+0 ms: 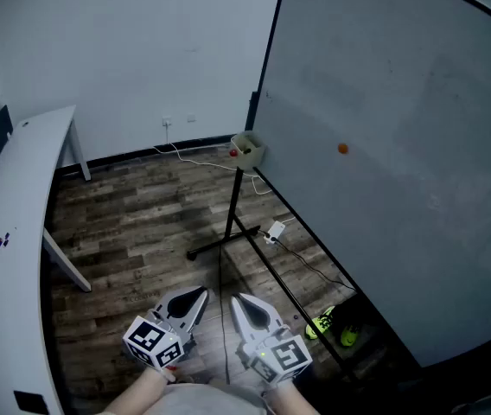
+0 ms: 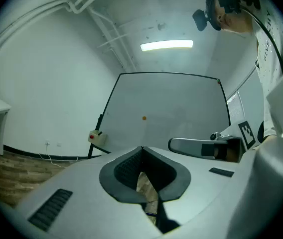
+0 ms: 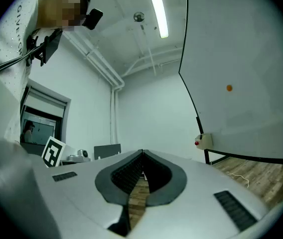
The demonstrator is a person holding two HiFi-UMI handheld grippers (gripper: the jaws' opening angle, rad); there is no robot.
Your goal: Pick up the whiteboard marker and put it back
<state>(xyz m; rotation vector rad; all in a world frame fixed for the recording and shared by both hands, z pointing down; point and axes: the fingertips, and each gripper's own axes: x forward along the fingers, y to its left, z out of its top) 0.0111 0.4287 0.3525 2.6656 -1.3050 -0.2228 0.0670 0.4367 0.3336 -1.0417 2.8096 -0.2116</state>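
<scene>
Black letters "GIVENCH" run along the person's white shirt (image 3: 13, 36), at eleven o'clock in the right gripper view.

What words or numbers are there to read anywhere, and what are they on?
"GIVENCH", cut off after that: printed on the person's white shirt.
Square markers on the cubes: black-and-white patterns, no words.
Whiteboard: no writing, only an orange dot.
Nothing else is readable.

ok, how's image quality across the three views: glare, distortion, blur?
Head view: dim, even light, top edge of the whiteboard bowed by the lens. Left gripper view: strong fisheye, black corners, ceiling light blown out. Right gripper view: same fisheye, light glaring too.
</scene>
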